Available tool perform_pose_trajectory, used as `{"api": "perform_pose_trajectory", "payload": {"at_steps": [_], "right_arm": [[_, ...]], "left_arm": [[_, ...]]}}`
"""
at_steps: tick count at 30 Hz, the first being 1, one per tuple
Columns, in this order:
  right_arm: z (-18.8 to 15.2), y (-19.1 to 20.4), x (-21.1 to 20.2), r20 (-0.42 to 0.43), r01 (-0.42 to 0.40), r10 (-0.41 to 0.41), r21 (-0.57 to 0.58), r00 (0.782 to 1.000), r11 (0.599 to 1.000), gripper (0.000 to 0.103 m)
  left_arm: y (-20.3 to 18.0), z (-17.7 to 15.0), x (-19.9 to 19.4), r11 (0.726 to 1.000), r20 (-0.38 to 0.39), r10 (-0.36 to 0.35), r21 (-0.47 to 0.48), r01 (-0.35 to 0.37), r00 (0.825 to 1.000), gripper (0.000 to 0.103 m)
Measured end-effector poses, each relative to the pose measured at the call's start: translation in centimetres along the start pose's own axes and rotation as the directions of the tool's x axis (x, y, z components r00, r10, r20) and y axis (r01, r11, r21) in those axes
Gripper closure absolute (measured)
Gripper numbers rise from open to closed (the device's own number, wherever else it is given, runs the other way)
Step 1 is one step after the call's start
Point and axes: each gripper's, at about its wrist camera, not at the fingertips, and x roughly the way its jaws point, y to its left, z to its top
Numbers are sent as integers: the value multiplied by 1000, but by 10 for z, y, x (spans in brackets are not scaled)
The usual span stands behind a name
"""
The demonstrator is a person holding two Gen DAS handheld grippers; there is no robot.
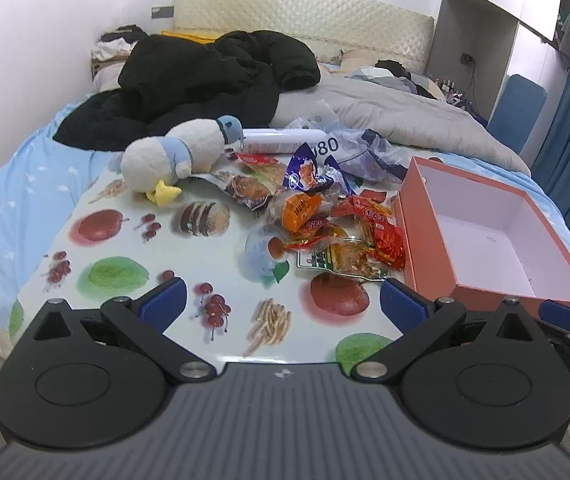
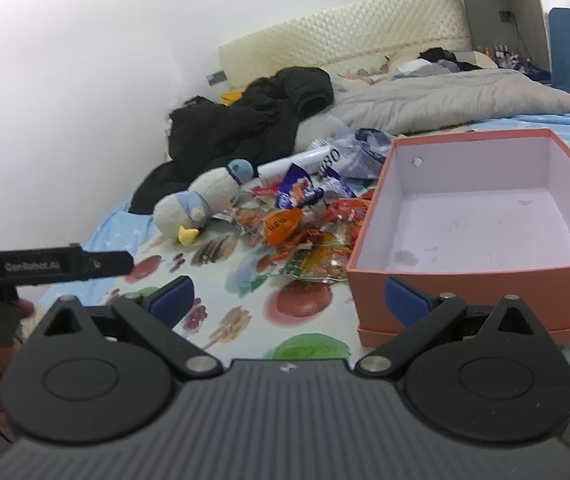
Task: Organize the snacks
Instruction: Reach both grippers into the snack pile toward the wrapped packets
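Note:
A pile of snack packets (image 1: pixel 325 224) in red, orange, green and purple wrappers lies on a fruit-printed board (image 1: pixel 133 248) on the bed. It also shows in the right wrist view (image 2: pixel 305 236). An empty salmon box (image 1: pixel 493 240) with a white inside stands right of the pile, and fills the right of the right wrist view (image 2: pixel 477 216). My left gripper (image 1: pixel 283 304) is open and empty, short of the pile. My right gripper (image 2: pixel 289 300) is open and empty, its right finger in front of the box's near wall.
A plush duck (image 1: pixel 177 156) lies left of the pile. A white tube (image 1: pixel 281 140) and a crumpled plastic bag (image 1: pixel 365 152) lie behind it. A black jacket (image 1: pixel 205 76) and a grey duvet (image 1: pixel 397 112) cover the bed farther back.

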Motion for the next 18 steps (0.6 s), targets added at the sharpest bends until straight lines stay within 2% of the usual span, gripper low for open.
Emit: {"api": "perform_pose_trajectory", "payload": {"at_steps": [2, 4, 6, 8, 9, 13, 18], "right_arm": [[-2, 2, 1, 4, 4, -4, -19, 1000, 1000, 0], [-3, 5, 4, 3, 18, -18, -42, 1000, 999, 6], [-4, 6, 7, -3, 14, -14, -53, 1000, 999, 7], [-5, 7, 12, -8, 9, -9, -56, 1000, 998, 15], [-5, 7, 15, -13, 4, -5, -59, 1000, 998, 22], [-8, 11, 28, -28, -13, 11, -70, 1000, 997, 32], [-10, 22, 42, 15, -1, 3, -133, 1000, 991, 32]], "left_arm": [[2, -2, 4, 1000, -5, 4, -5, -4, 1000, 0], [3, -4, 9, 1000, -10, 6, -5, -6, 1000, 0], [5, -5, 15, 1000, -15, 5, -4, -5, 1000, 0], [8, -1, 25, 1000, -34, 1, -14, -2, 999, 0], [9, 3, 31, 1000, -38, -11, -16, 10, 999, 0], [9, 15, 51, 1000, -20, -7, 5, 8, 1000, 0], [11, 22, 81, 999, -43, -30, 35, 31, 999, 0]]}}
